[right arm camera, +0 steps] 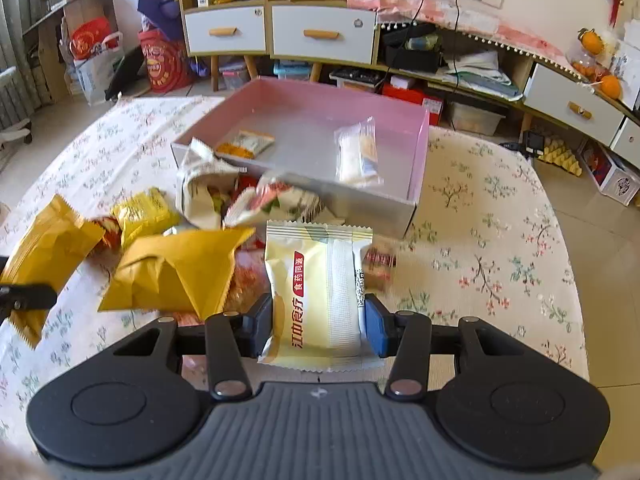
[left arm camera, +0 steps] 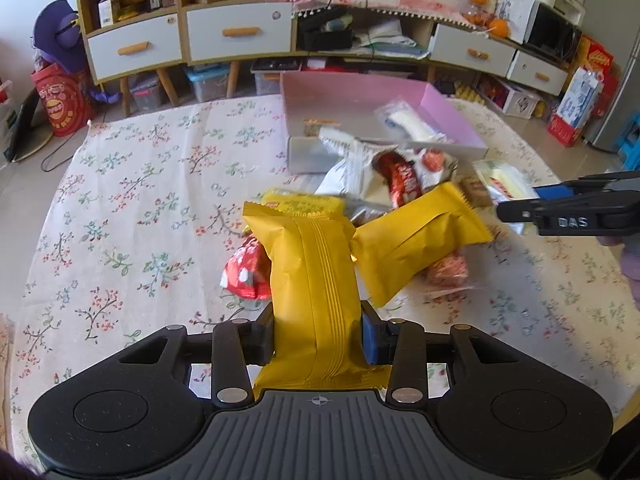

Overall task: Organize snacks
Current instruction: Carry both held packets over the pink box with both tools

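Pink box (right arm camera: 420, 160) sits upper centre, the snack pile (right arm camera: 224, 216) before it; left gripper (left arm camera: 318, 340) clamps a yellow pack (left arm camera: 312, 280), right gripper (right arm camera: 318, 320) a cream pack (right arm camera: 316, 292); both likely need carrying over the box's rim

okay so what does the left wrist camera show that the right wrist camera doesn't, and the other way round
Only the left wrist view shows the left gripper shut on a yellow packet, a red wrapper behind it, and a red bar in the pile.

Only the right wrist view shows the right gripper shut on a cream packet, and the box floor with an orange-and-white sachet and a clear-wrapped snack.

Both show the pink box, the second yellow packet, the floral tablecloth and the drawer cabinets.
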### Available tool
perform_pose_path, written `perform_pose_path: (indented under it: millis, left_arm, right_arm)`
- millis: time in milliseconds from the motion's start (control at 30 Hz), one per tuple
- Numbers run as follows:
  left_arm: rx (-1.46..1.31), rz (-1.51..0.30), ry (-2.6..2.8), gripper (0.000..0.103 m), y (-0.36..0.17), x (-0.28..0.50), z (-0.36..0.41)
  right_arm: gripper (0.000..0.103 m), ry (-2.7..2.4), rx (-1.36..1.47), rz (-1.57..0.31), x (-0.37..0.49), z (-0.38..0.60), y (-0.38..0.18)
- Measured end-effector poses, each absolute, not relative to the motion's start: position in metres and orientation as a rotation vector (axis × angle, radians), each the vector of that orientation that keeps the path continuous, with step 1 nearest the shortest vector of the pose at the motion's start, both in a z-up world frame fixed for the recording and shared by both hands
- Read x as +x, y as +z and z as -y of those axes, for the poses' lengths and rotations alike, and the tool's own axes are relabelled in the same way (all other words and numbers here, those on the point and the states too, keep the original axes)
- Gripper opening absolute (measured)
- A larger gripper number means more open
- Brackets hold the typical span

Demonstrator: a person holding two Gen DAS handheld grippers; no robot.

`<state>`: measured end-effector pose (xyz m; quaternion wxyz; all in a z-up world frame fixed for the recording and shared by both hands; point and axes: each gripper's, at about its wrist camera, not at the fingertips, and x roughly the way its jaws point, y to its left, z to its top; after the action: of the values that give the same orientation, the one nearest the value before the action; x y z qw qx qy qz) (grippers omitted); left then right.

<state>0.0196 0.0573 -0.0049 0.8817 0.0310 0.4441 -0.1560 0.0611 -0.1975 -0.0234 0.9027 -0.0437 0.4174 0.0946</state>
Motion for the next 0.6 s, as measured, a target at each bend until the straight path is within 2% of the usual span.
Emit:
perform_pose_path:
  millis: [267, 600]
  left_arm:
    - [0.051, -0.870, -0.317, 0.037, 0.013, 0.044, -0.043]
    - [0.048, -0.808, -0.348, 0.038, 0.029, 0.119, 0.007]
  right_arm:
    - [0.044, 0.181, -0.042, -0.832, 0.079, 0.203, -0.006]
    - [0.044, 0.146, 0.057, -0.805, 0.123, 0.210, 0.006]
